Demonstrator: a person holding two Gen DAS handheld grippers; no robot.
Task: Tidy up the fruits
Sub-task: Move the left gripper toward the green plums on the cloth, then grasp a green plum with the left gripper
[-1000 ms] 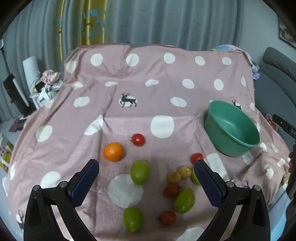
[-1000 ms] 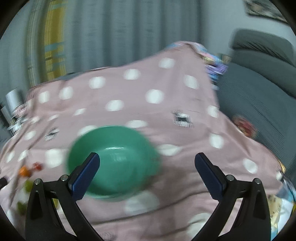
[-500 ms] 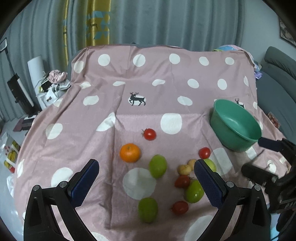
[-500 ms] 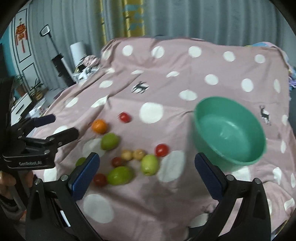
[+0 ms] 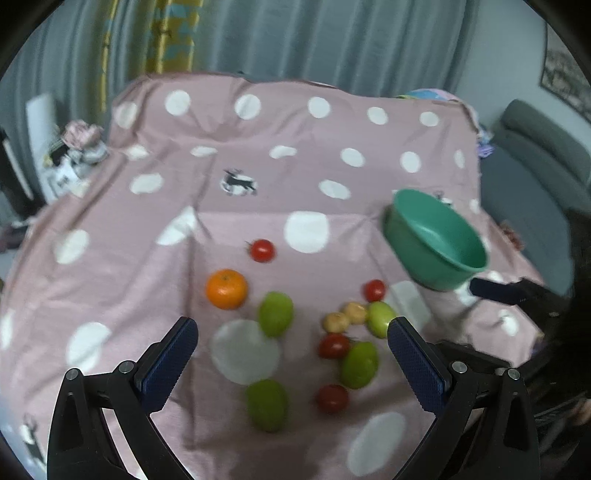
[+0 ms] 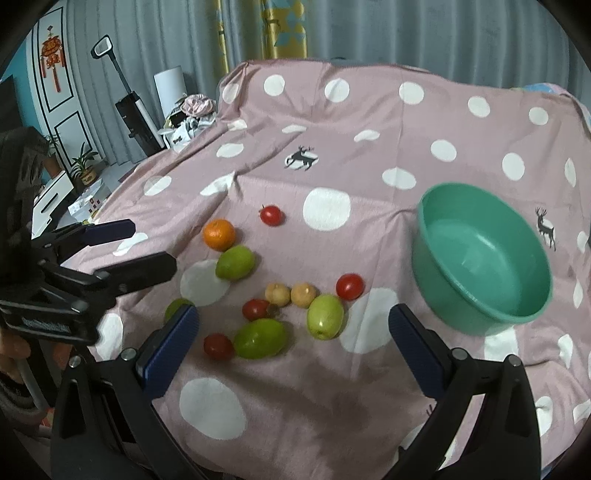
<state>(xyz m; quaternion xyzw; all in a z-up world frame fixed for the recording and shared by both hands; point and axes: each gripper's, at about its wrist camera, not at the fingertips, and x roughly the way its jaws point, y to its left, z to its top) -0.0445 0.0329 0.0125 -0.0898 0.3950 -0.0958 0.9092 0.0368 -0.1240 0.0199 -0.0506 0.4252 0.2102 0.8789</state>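
Note:
Loose fruit lies on a pink polka-dot cloth [image 6: 369, 129]: an orange [image 6: 218, 234], several green fruits such as one at the front [image 6: 325, 315], several red tomatoes such as one beside the bowl [image 6: 349, 286], and two small yellow fruits [image 6: 303, 294]. An empty green bowl [image 6: 480, 251] stands to the right. My right gripper [image 6: 293, 341] is open above the near fruits. My left gripper [image 5: 291, 350] is open and empty over the fruits; it also shows at the left of the right wrist view [image 6: 142, 251]. The orange [image 5: 226, 288] and bowl [image 5: 436, 240] show in the left wrist view.
A grey sofa [image 5: 535, 166] stands right of the table. Curtains [image 6: 369, 29] hang behind. A white roll, a standing appliance [image 6: 136, 110] and clutter sit at the far left; a low white cabinet with a plant [image 6: 85, 166] is beyond.
The right gripper has swung left from the bowl to face the fruits and has come closer. The left view has shifted slightly closer to the fruits. Both grippers stay open.

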